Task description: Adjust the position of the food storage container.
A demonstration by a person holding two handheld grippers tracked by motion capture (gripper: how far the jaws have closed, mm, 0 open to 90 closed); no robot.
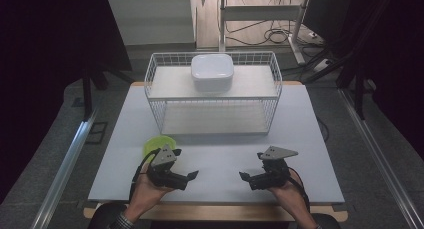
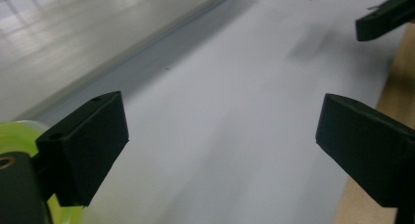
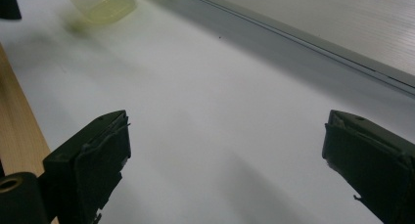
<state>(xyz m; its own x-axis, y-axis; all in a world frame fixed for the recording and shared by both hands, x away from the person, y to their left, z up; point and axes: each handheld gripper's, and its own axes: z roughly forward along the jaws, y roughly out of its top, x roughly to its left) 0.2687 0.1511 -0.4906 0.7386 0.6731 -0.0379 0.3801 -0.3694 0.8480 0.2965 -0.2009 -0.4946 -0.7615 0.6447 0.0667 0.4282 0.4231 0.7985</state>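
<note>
A white wire rack point(image 1: 212, 91) with two shelves stands at the back of the white table point(image 1: 305, 139). A white lidded box point(image 1: 212, 72) rests on its top shelf. A lime-green cup point(image 1: 155, 144) sits on the table just behind my left gripper point(image 1: 192, 176); the same cup point(image 2: 17, 136) shows behind the left jaw, and the cup point(image 3: 105, 4) appears far off in the right gripper view. My left gripper point(image 2: 222, 150) is open with nothing between its jaws. My right gripper point(image 1: 245, 178) faces it, and my right gripper point(image 3: 225, 160) is open and empty too.
The rack's lower shelf edge point(image 3: 313, 43) runs along the table behind both grippers. A wooden strip point(image 3: 19, 126) marks the table's near edge. Cables point(image 1: 275, 36) and a metal stand lie on the floor beyond the table. Bare table lies between the two grippers.
</note>
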